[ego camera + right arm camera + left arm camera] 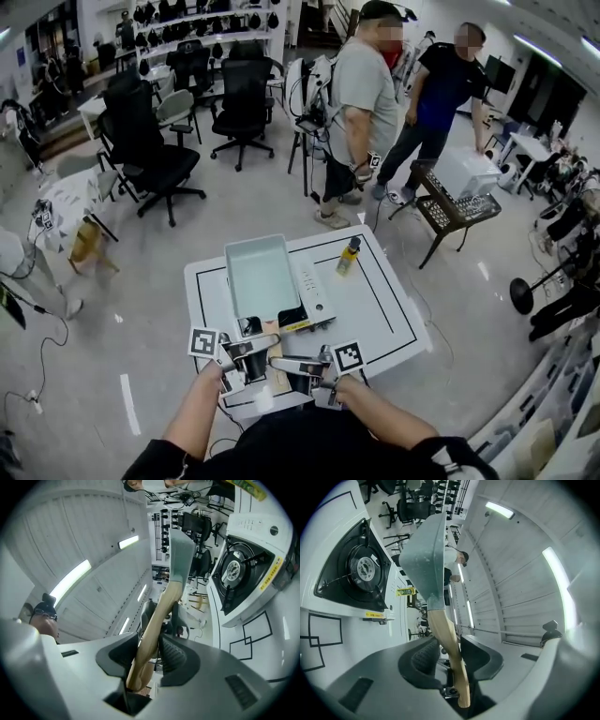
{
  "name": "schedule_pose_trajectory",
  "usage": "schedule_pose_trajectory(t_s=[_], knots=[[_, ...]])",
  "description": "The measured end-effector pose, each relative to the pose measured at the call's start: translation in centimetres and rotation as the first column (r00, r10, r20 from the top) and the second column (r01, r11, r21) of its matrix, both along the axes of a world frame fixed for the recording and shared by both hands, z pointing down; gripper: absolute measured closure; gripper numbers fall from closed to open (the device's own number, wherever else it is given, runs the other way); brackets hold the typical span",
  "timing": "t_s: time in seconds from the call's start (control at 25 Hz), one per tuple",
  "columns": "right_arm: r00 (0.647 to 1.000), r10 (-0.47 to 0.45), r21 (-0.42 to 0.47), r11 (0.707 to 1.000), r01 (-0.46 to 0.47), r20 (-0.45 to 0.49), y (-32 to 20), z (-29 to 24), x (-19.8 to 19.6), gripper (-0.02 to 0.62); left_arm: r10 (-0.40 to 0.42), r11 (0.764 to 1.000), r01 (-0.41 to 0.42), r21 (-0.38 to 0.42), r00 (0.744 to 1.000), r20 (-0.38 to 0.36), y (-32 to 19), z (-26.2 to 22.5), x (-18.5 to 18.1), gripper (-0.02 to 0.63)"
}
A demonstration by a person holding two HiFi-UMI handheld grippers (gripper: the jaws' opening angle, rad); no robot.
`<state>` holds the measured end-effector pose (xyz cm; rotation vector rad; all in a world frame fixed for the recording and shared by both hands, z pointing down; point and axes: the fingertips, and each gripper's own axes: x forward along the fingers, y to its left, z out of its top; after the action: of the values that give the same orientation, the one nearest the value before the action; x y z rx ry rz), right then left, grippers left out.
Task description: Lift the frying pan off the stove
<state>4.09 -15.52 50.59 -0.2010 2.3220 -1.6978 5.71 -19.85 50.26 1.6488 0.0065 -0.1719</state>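
The 2 claws are shut tight on the wooden handle (446, 634): the left gripper (452, 654) and the right gripper (151, 644). The frying pan (260, 274) hangs just above the gas stove (356, 569). It looks best to hold it flat and lift slowly.

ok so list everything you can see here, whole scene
table: one, white with black lines, centre
stove: one, white with black burner, on the table
frying pan: one, pale grey-green, held over the stove
pan handle: one, light wood, at the pan's near end
bottle: one, yellow with dark cap, upright on the table right of the stove
office chairs: several, black, on the floor far left
bystanders: two, standing beyond the table
wire rack: one, black, right of the bystanders
left gripper: one, dark grey, shut on the pan handle
right gripper: one, dark grey, shut on the pan handle
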Motion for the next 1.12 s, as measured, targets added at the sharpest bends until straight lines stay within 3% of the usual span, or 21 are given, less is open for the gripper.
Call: schedule_pose_trajectory(t_s=[0.16,0.52,1.12], knots=[[1.0,0.004,0.072,0.997,-0.004,-0.005,1.9,-2.6,-0.1,0.443,0.015,0.999,-0.015,0.034,1.0,-0.015,2.0,-2.5,0.2,0.465],[0.999,0.028,0.138,0.99,-0.031,0.017,7.4,-5.0,0.2,0.44,0.055,0.995,-0.052,0.087,0.998,-0.03,7.5,-5.0,0.6,0.465],[0.994,0.093,0.134,0.986,-0.1,0.058,22.2,-4.4,2.4,0.436,0.096,0.992,-0.093,0.081,0.995,-0.029,22.4,-4.3,2.8,0.465]])
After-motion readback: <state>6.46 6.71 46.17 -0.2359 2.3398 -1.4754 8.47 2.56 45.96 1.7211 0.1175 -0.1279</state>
